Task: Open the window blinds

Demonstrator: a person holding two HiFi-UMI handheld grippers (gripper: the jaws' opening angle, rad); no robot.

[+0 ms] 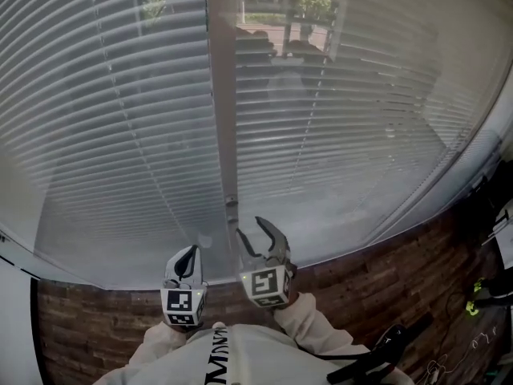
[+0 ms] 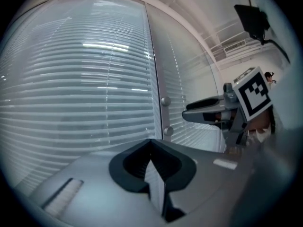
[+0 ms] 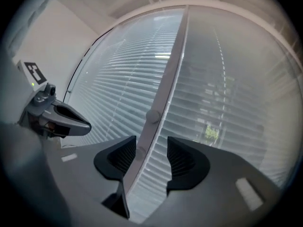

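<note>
Two panels of white slatted blinds (image 1: 112,127) cover the window, parted by a pale upright frame post (image 1: 222,95). The slats are tilted enough that trees and cars show through the right panel (image 1: 337,127). Small round knobs (image 2: 165,100) sit on the post. My right gripper (image 1: 250,229) is open just below the post's lower end. In the right gripper view the post (image 3: 163,93) shows through the gap between the jaws (image 3: 151,143), and nothing touches the pads. My left gripper (image 1: 189,251) is beside it on the left, shut and empty (image 2: 151,142).
A dark brick wall (image 1: 385,295) runs under the window sill. Cables and small items lie on the floor at the far right (image 1: 481,295). A black bar (image 1: 377,355) crosses the lower right. A white wall (image 1: 12,319) stands at the left.
</note>
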